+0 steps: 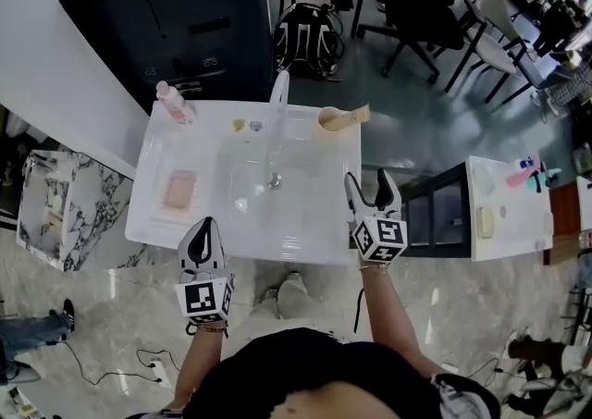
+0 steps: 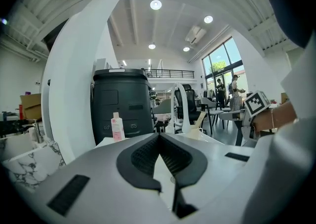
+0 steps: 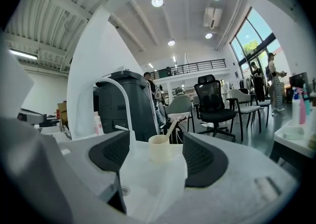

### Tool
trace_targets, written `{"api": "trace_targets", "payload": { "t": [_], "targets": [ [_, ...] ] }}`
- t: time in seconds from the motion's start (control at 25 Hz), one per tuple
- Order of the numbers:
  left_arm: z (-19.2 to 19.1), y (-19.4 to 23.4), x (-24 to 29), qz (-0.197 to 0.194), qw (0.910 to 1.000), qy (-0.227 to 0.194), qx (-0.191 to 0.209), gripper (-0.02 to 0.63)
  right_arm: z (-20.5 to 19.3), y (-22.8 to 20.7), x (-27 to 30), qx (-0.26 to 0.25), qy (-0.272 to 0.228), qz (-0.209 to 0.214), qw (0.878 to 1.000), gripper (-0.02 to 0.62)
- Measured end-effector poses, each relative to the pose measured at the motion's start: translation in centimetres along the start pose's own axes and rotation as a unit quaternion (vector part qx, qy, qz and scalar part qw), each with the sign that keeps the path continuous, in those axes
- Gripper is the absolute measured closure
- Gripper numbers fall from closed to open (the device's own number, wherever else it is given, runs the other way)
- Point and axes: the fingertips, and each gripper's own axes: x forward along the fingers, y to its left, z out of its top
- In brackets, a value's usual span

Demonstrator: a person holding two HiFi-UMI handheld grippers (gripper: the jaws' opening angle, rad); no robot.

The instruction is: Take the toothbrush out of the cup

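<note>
Toothbrush (image 1: 357,114) stands in cream cup (image 1: 328,118) at back-right corner of white sink top (image 1: 310,227), handle leaning out to the right over the rim. Head end is down inside cup, not visible.

Handling (judged): light, stiff, thin; smooth handle, prob. slippery if wet. Cup looks light too, so it may tip or drag along w/ a crooked pull. Best hold is the exposed handle just above rim, lifting along its lean.

Right gripper (image 1: 370,188) is near front-right edge, jaws wide apart, nothing btwn them. Its own view lines cup up in the gap, well ahead. Left gripper (image 1: 204,227) is at front-left edge, jaws pressed together, empty.

Writing: pink bottle (image 1: 174,101) at back-left has a label, too small to read. Marks on black bin (image 1: 157,10) behind sink not legible. No brand seen on cup.
</note>
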Motion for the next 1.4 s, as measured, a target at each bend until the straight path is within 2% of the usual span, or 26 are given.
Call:
{"api": "trace_targets", "payload": {
  "t": [0.52,0.96,1.2,1.28,1.4],
  "targets": [
    [-0.4,0.1,1.3,0.023,0.9996,0.017,-0.002,0.603,-0.9,-2.5,8.6,0.007,0.017,0.007,1.0,0.259],
    [-1.3,2.7,-0.4,0.081,0.9957,0.045,-0.004,0.603,-2.3,-4.4,14.8,0.037,0.048,0.008,0.998,0.259],
    [-1.7,3.8,-1.1,0.098,0.9938,0.052,-0.002,0.603,-3.0,-4.6,17.0,0.027,0.064,0.003,0.998,0.269],
    [-1.7,3.9,-1.1,0.101,0.9935,0.053,-0.003,0.603,-3.1,-4.5,17.6,0.019,0.07,0.005,0.997,0.31],
    [-1.6,3.8,-1.2,0.103,0.9933,0.053,-0.005,0.603,-3.4,-4.3,18.1,-0.002,0.082,0.005,0.997,0.438]
  ]
}}
